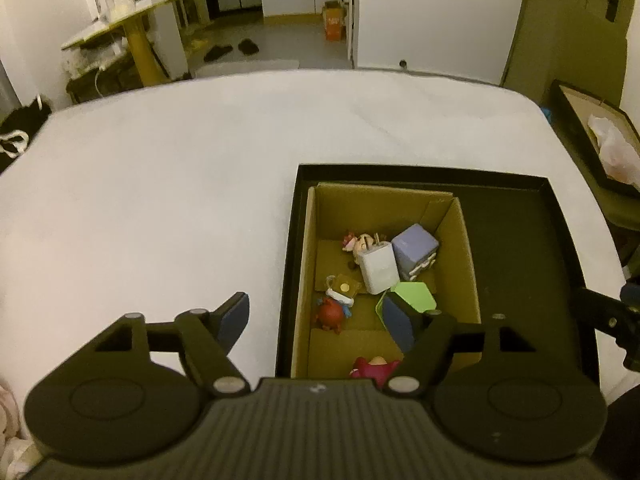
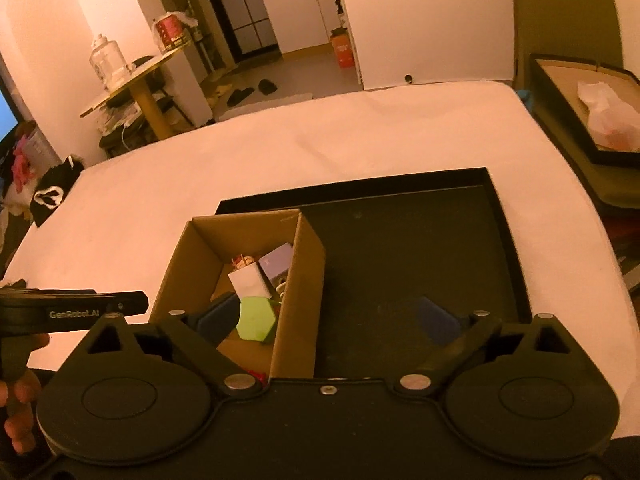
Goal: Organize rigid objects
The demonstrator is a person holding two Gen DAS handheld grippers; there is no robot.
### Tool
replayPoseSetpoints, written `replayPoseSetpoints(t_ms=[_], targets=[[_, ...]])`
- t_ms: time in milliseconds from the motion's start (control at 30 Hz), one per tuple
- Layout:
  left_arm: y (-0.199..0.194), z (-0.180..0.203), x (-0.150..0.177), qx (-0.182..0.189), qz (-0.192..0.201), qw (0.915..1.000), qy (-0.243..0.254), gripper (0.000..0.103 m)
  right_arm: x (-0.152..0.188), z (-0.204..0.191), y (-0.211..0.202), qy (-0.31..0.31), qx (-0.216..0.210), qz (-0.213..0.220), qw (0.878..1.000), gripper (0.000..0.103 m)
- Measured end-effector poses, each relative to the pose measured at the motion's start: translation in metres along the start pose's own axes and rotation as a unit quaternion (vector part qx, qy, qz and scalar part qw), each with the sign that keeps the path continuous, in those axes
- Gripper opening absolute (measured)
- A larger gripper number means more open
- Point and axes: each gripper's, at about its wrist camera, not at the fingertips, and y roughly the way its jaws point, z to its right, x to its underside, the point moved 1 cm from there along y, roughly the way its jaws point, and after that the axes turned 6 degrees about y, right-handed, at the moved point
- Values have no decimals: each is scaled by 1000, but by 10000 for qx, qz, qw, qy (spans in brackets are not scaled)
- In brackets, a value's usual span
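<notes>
Cardboard box [image 1: 460, 248] in black tray [image 1: 520, 216], holding toys [image 1: 332, 312]

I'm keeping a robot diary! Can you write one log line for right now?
left gripper: open, empty | right gripper: open, empty | cardboard box: toys inside, on black tray | table: white

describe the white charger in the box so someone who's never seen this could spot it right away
On the white table a black tray holds an open cardboard box. The white charger lies inside, toward the far end, beside a lavender cube. It's the only plain white block there.
</notes>
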Motion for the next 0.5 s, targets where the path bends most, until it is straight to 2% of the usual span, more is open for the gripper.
replayPoseSetpoints(t_ms=[400, 500], targets=[[-38, 5, 13, 156, 270, 9995, 112, 102, 13, 3, -33, 122, 75, 235, 9996, 103], [-49, 5, 18, 179, 352, 9991, 133, 102, 17, 4, -41, 175, 93, 274, 9994, 103]])
